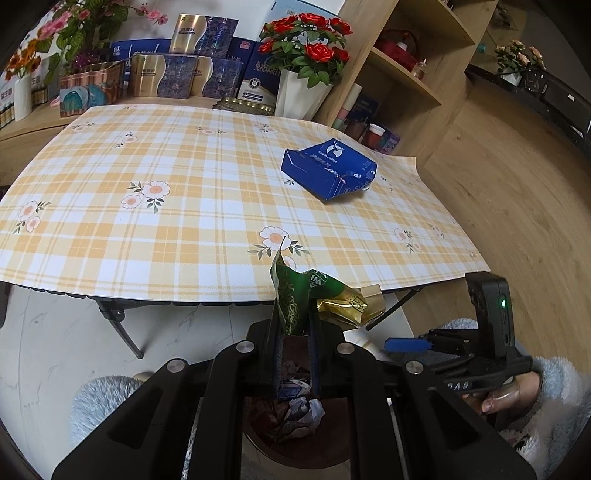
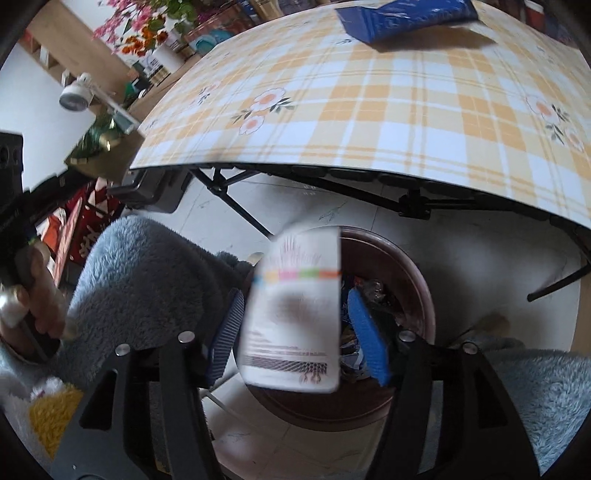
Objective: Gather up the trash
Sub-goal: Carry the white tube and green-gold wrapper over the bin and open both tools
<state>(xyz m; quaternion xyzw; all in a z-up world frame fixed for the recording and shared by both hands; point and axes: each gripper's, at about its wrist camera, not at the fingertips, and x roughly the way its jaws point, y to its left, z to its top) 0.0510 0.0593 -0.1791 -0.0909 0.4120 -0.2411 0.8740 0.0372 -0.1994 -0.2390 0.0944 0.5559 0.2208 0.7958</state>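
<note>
The left tool (image 1: 293, 332), its fingers drawn close together, pinches a crumpled green-and-gold wrapper (image 1: 314, 295) directly above a round brown bin (image 2: 388, 398) on the pale tiled floor (image 1: 74, 332); crumpled paper (image 1: 301, 410) lies in the bin beneath it. The right tool (image 2: 295, 328), its blue-padded fingers (image 2: 367, 332) spread wide, frames a motion-blurred white packet (image 2: 295, 314) over the bin's mouth, the pads appearing clear of the packet's edges, though whether they touch cannot be told. Sleeves of fluffy blue-grey fleece (image 2: 147, 277) cover the arms holding both tools, and the right hand (image 1: 509, 395) shows at the lower right of the left wrist view. Just beyond the bin stands a folding table (image 1: 110, 310) on black legs, covered with a yellow-and-white plaid cloth printed with flowers (image 1: 184, 184). A flattened blue coffee carton (image 1: 328, 168) rests on the cloth near its far right corner, well apart from both tools. Behind the table, a wooden ledge carries stacked blue and gold gift boxes (image 1: 184, 62), a white vase of red roses (image 1: 306, 59) and pots of pink and orange flowers (image 1: 74, 29). A light wooden shelf unit (image 1: 406, 66) holding cups and a red pot rises at the right, beside wood-patterned flooring (image 1: 498, 184)
</note>
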